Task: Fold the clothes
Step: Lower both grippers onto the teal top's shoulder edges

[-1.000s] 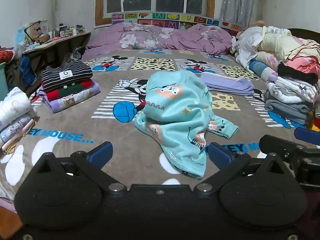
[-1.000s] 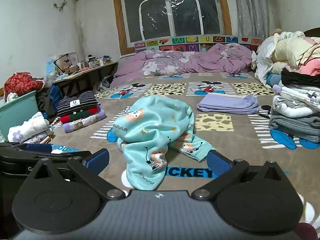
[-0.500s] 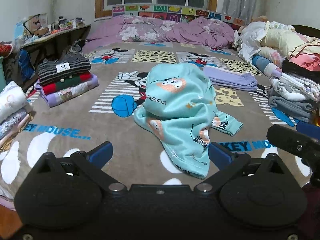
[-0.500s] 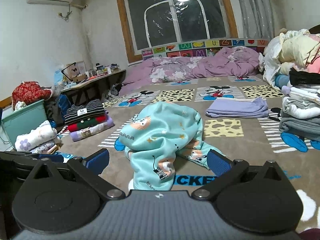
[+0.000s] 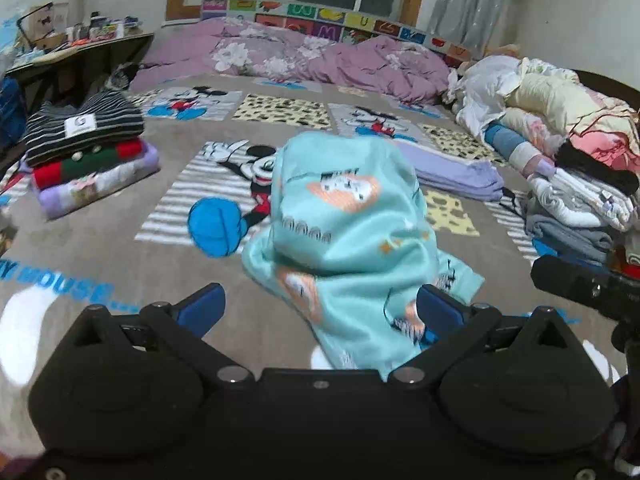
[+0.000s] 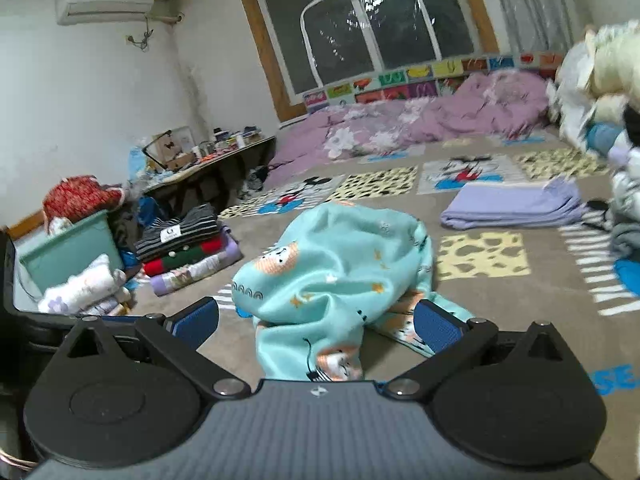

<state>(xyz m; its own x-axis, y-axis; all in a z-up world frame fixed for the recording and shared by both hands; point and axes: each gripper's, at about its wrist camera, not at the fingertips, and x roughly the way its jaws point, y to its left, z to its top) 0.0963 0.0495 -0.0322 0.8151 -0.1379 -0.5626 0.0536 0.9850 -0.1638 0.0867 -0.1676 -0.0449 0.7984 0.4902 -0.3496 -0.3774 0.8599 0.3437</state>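
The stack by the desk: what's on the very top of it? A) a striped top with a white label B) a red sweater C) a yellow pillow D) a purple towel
A: the striped top with its white label lies on top of the stack, above the red-and-green piece and the pale purple one at the bottom.

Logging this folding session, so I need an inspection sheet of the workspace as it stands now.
Surface: brown cartoon-print blanket over the bed.
Job's things: teal printed garment crumpled mid-bed, unfolded.
Clutter: folded stack with a striped top on the left; folded lilac piece; heaped clothes on the right; purple duvet at the back.
Grippers: left gripper and right gripper both open, holding nothing.
Cables: nothing seen.
Surroundings: window, air conditioner, cluttered side table.
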